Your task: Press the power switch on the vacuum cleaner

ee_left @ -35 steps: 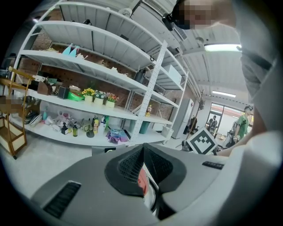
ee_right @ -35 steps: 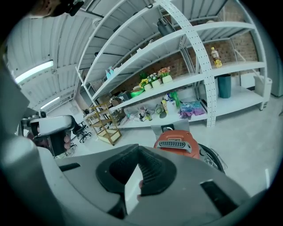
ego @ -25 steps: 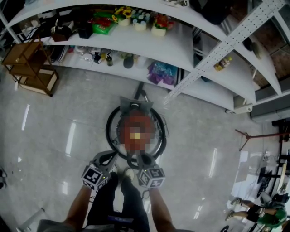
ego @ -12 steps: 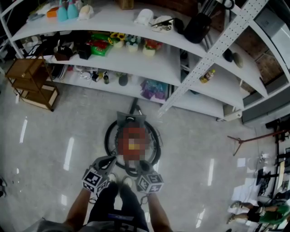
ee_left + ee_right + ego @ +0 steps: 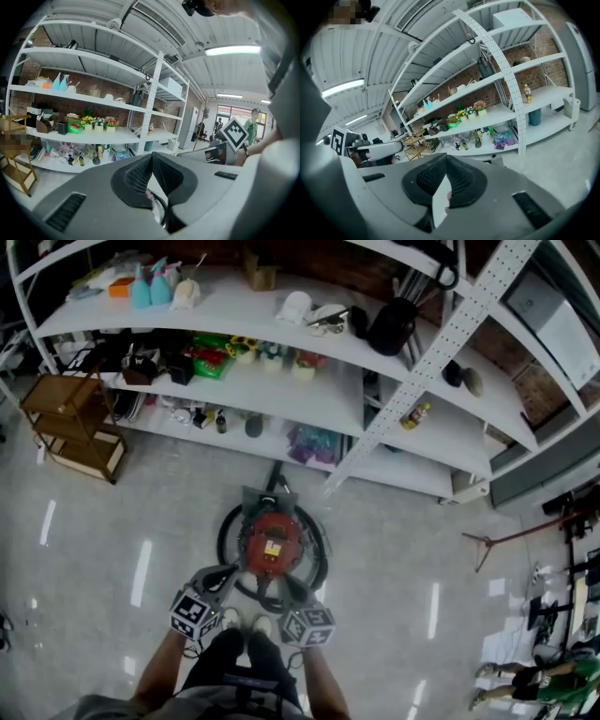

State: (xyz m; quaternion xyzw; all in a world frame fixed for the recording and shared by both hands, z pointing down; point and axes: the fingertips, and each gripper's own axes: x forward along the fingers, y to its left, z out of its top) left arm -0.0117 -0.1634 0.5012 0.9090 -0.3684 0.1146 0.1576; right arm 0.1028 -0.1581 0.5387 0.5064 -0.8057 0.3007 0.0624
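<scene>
Jaws of the left gripper (image 5: 152,157) are pinched together at the tips with nothing between them, same deal on the right gripper (image 5: 446,159). Both are held level, aimed at the shelves (image 5: 225,307), just on the near side of the vacuum cleaner (image 5: 273,542). It sits on the floor (image 5: 112,521), red top, black hose (image 5: 221,538) looped round it. Yellow label (image 5: 273,547) on top, print too small to read. Shelves hold flower pots (image 5: 272,351), small bottles (image 5: 208,418) and blue spray bottles (image 5: 150,287).

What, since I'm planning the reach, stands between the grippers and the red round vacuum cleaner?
Nothing visible. The left gripper and right gripper hang near the red round vacuum cleaner; its black hose rings it.
</scene>
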